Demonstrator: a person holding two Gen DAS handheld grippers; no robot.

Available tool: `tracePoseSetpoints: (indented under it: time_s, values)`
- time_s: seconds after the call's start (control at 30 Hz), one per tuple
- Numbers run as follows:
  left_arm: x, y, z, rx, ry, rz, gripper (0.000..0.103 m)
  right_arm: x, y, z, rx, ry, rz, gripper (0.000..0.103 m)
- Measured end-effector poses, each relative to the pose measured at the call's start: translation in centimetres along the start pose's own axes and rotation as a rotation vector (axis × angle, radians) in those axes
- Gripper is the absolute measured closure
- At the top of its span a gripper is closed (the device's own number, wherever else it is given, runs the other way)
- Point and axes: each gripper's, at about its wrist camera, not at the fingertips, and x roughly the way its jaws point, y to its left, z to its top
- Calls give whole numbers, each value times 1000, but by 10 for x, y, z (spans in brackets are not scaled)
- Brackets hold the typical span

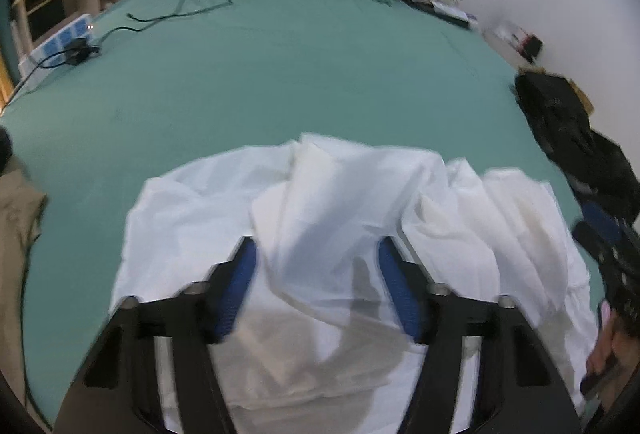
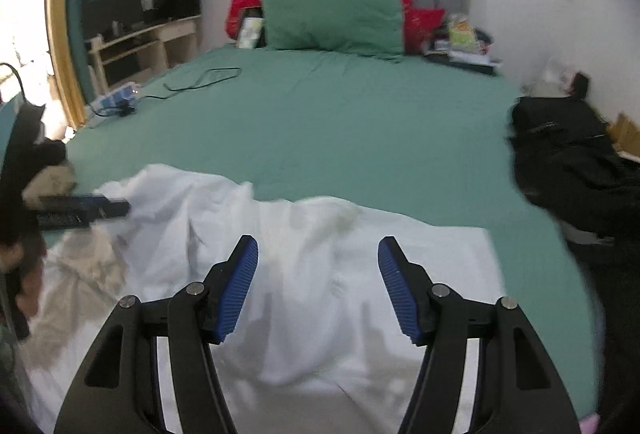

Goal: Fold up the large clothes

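A large white garment [image 1: 360, 194] lies crumpled at the near end of a bed with a green sheet [image 1: 280, 74]. In the left wrist view my left gripper [image 1: 316, 240] hovers over it, blue pads apart; a raised fold of cloth runs up between them, but neither pad presses it. In the right wrist view the white garment [image 2: 320, 274] lies flatter, its right edge fairly straight. My right gripper [image 2: 317, 239] stands open above it with nothing held. The left gripper's fingers [image 2: 92, 208] show side-on at the garment's left end.
A green pillow [image 2: 332, 18] and red cushions [image 2: 420, 22] sit by the grey headboard. A black cable [image 2: 200, 80] and power strip [image 2: 118, 96] lie at the left bed edge. Dark clothes [image 2: 568, 158] are piled on the right. A shelf unit [image 2: 140, 46] stands left.
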Motion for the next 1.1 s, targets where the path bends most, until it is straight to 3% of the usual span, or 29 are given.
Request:
tracePoseSetpoints:
  time_s: [0.07,0.1,0.13,0.17,0.2,0.3,0.47,0.57,0.7,0.73,0.77,0.83,0.87,0.93,1.0,1.1]
  values:
    - [7,-4,-2,46,25,23,64,13,8,1,-31,19,-8,42]
    - [9,-5,-3,60,34,35,70,26,14,-2,-55,53,-24,55]
    - [11,-3,-5,65,42,46,83,37,15,-10,-67,101,-31,76]
    - [13,0,-7,64,51,48,92,43,13,-16,-56,127,-30,86]
    - [13,2,-9,60,54,41,92,48,7,-24,-29,156,-34,97]
    - [5,3,-19,82,47,13,97,46,-14,-39,49,166,-50,99]
    - [-14,-11,-43,145,56,34,96,23,-31,-41,58,136,-105,98]
    - [-20,-14,-56,116,118,26,96,17,-29,-47,43,152,-107,97]
    - [-35,-8,-66,62,125,15,74,-6,-16,-48,15,121,-160,92]
    - [-40,-5,-66,47,111,12,68,-15,-11,-47,7,95,-182,83]
    - [-45,-2,-67,35,100,10,66,-21,-7,-46,0,70,-205,74]
    - [-56,3,-67,3,65,14,65,-39,7,-42,-32,-23,-233,25]
    - [-60,5,-65,-7,49,17,64,-45,15,-40,-56,-71,-216,20]
    - [-64,9,-63,-17,22,28,63,-47,36,-36,-130,-111,-143,19]
    - [-65,10,-60,-23,10,44,63,-38,56,-33,-196,-90,-65,19]
    - [-63,13,-57,-28,13,47,63,-5,80,-35,-225,20,70,21]
